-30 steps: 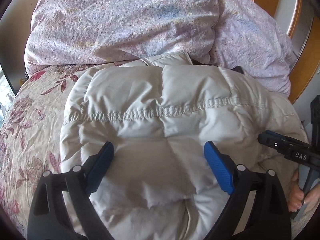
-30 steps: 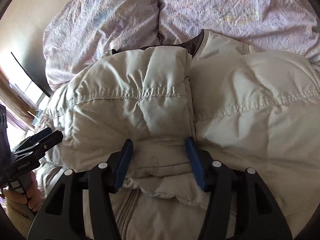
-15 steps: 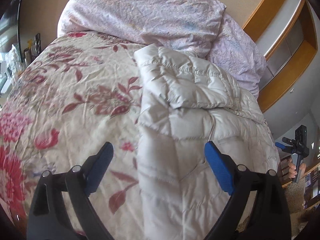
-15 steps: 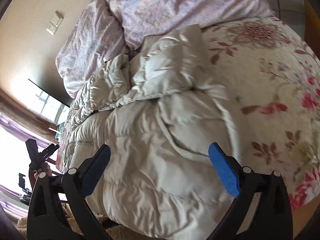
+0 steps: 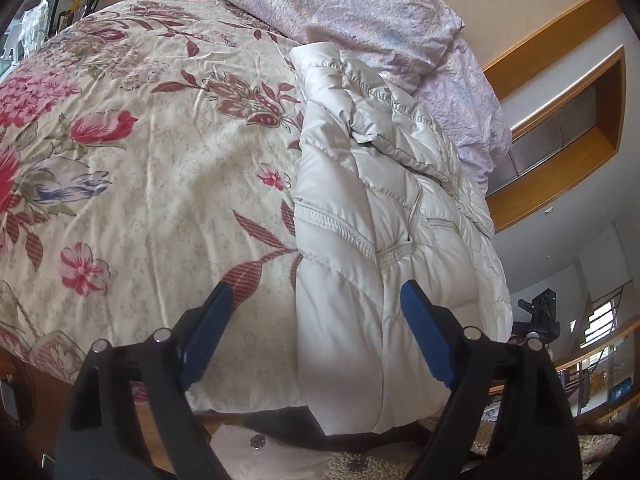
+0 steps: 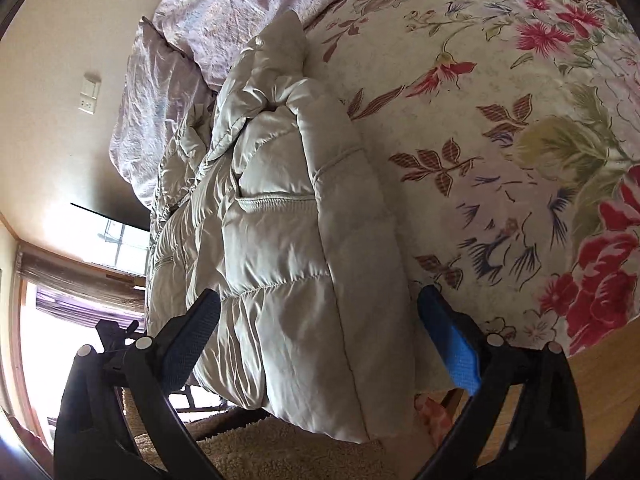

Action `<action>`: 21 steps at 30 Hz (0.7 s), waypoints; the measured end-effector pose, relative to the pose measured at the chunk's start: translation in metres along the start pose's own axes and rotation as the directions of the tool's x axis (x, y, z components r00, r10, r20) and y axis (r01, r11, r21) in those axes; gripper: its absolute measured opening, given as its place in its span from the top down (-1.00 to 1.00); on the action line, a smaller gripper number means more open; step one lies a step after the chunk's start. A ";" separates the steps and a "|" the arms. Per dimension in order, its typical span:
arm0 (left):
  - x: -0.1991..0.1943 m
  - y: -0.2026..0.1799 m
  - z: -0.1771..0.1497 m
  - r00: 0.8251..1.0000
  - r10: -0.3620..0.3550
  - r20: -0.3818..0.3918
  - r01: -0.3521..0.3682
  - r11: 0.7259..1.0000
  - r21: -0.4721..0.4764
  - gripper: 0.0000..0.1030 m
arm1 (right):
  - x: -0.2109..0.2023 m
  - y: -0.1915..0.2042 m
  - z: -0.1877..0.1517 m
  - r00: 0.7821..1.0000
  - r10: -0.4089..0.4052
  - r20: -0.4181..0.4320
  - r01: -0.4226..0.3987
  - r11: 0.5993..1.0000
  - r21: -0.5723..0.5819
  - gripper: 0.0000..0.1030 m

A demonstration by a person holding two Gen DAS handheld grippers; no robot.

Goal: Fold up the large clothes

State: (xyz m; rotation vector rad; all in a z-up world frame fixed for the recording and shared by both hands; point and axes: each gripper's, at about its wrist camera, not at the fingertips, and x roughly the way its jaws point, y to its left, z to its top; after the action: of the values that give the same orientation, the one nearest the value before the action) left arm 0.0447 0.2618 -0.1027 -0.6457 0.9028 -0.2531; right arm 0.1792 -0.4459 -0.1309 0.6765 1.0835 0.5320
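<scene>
Left wrist view: cream puffer jacket [image 5: 384, 216] lying lengthwise on bed, long side folded in, bottom hem hanging just over bed's near edge. Floral bedspread [image 5: 152, 168] bare beside it, lilac pillows [image 5: 360, 12] past collar end. Left gripper [image 5: 316, 340] w/ fingers wide, having just narrowed a bit; jacket's near edge sitting between them but no pad pressing cloth, nothing held.

Right wrist view: same jacket [image 6: 288, 240] seen from other side, folded edge thick and rounded. Right gripper [image 6: 320, 340] w/ fingers spread about as wide as they go, just opened; hem corner framed between them, not gripped.

Step in hand, by judgement: going for hem end w/ both grippers to fold bottom up toward collar. To do well:
- take both hem corners at matching depth, catching all layers, not top shell only
- bite deep enough; slick padded fabric prob slips from shallow pinch
- lift both sides together, carry level, keep side fold from springing open
- lay hem square on collar end, press air out before letting go
</scene>
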 end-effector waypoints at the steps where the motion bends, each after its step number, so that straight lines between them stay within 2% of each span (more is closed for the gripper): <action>1: 0.001 -0.001 -0.002 1.000 -0.021 -0.007 0.021 1.000 -0.005 -0.63 | 0.001 0.000 -0.002 1.000 0.018 -0.005 -0.018 1.000 -0.004 -0.96; 8: 0.013 -0.015 -0.022 0.989 -0.142 -0.051 0.142 0.990 -0.015 -0.59 | 0.008 0.010 -0.015 0.996 0.080 -0.041 -0.081 0.996 -0.037 -0.96; 14: 0.019 -0.023 -0.025 0.985 -0.165 -0.043 0.164 0.986 -0.018 -0.55 | 0.013 0.013 -0.019 0.989 0.136 -0.061 -0.139 0.989 -0.045 -0.97; 16: 0.025 -0.024 -0.027 0.977 -0.202 -0.064 0.200 0.979 -0.036 -0.42 | 0.017 0.013 -0.019 0.981 0.178 -0.074 -0.181 0.983 -0.034 -0.97; 19: 0.027 -0.032 -0.031 0.981 -0.185 -0.053 0.185 0.983 0.007 -0.42 | 0.023 0.023 -0.021 0.979 0.185 -0.085 -0.190 0.980 -0.063 -0.97; 21: 0.026 -0.028 -0.031 0.977 -0.211 -0.040 0.210 0.977 -0.027 -0.39 | 0.024 0.026 -0.024 0.969 0.233 -0.088 -0.239 0.969 -0.069 -0.97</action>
State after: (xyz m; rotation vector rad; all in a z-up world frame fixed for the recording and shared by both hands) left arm 0.0375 0.2150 -0.1160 -0.7601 0.8798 -0.4489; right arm 0.1642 -0.4056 -0.1339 0.7241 1.0558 0.8091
